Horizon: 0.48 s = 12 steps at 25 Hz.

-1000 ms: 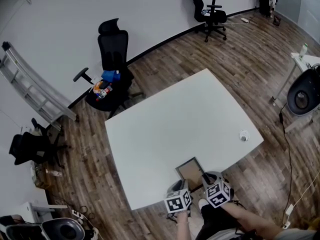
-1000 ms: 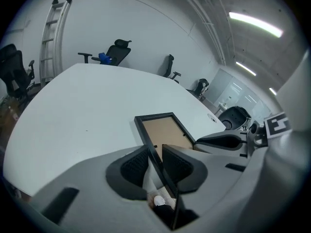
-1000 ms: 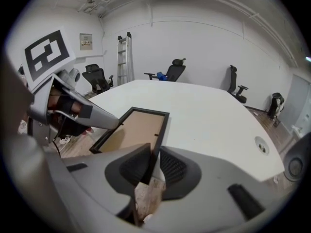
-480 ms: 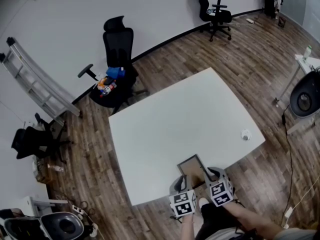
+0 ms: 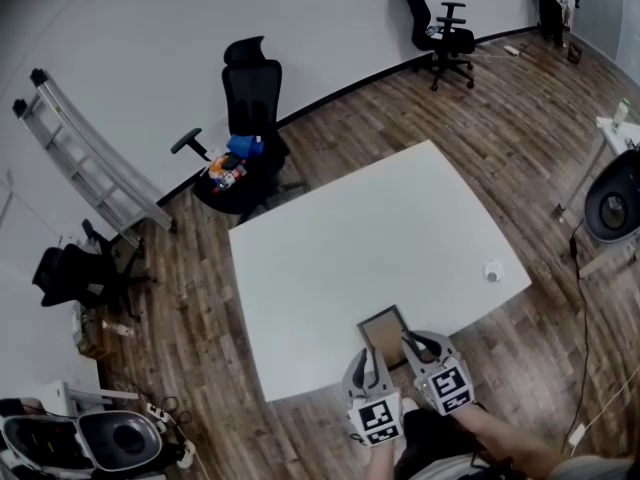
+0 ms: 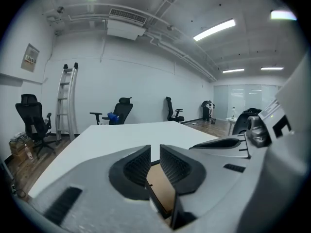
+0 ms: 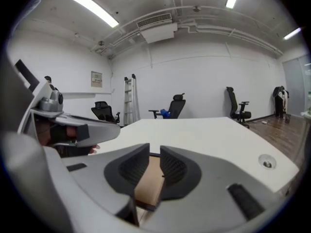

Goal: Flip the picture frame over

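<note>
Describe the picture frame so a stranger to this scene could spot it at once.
Start at the big white table on the wooden floor. At its near edge is the picture frame: a dark-rimmed rectangle with a brown panel. The only other item, a round object, is small and white.

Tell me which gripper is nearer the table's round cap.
Right. The right gripper grips the frame on the cap's side; the left gripper, jaws just closing on the frame, is farther off.
</note>
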{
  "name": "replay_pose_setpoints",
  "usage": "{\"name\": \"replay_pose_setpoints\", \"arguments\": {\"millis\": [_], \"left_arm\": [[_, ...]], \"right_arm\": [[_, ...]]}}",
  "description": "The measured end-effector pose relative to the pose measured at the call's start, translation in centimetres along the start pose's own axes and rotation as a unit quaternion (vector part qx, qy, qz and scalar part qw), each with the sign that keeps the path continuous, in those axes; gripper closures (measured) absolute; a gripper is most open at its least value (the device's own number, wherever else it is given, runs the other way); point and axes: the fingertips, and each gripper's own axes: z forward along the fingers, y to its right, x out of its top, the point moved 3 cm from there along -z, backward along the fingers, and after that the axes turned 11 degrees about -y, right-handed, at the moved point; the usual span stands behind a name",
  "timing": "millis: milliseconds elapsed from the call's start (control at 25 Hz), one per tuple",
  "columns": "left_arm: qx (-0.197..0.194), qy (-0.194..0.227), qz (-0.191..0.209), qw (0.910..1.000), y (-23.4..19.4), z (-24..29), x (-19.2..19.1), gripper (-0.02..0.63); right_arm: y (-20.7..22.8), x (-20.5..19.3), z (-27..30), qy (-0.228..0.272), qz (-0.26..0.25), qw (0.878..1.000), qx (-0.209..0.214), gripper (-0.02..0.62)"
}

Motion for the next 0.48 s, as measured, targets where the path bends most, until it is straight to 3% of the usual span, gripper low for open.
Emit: {"name": "replay_pose_setpoints", "arguments": {"millis": [160, 320, 480], "left_arm": [[0.007, 0.043, -0.007, 0.999, 1.1, -1.7, 0.6, 0.546], [0.013, 0.057, 0.014, 0.9982, 2.3, -3.5, 1.1, 0.546], [0.014, 0.09, -0.005, 0.9958, 3.2, -5.1, 2.2, 0.546]], "right_arm": [[-0.4, 0.3, -1.3, 0.025, -0.009, 1.0, 0.004, 0.534], [-0.5, 1.5, -3.1, 0.057, -0.015, 0.998, 0.004, 0.534], [-0.7, 2.9, -5.0, 0.094, -0.019, 0.995, 0.007, 0.532]]}}
